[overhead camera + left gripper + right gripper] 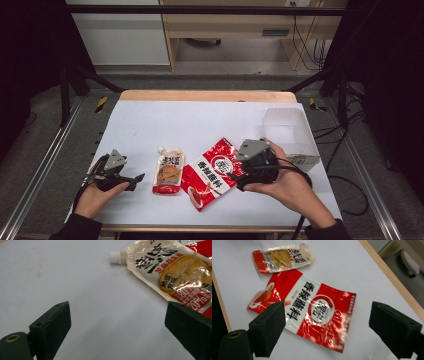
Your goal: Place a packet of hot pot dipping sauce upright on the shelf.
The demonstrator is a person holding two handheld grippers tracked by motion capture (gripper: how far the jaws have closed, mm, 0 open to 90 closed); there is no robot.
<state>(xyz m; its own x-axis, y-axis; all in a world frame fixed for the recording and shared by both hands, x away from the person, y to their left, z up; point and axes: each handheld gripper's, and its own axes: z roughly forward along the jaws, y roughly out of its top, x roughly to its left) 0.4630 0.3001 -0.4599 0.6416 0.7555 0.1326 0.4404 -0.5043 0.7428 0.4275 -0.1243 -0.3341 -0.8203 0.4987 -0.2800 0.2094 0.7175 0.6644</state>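
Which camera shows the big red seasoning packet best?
The right gripper view: the red seasoning packet lies whole and close between the open jaws. The high view shows it small, partly behind the right gripper. The left gripper view catches only a red corner.

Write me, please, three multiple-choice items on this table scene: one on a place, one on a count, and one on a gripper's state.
1. Where does the spouted pouch lie relative to the red packet in the high view?
A. to its left
B. to its right
C. on top of it

2. How many sauce packs lie on the white table?
A. one
B. two
C. four

3. How do the jaws of the right gripper stand?
A. shut on the red packet
B. open, holding nothing
C. shut on the pouch

Answers: 1 A, the pouch lies nearer the left gripper; 2 B, pouch and packet; 3 B, the right gripper view shows its pads wide apart above the packet.
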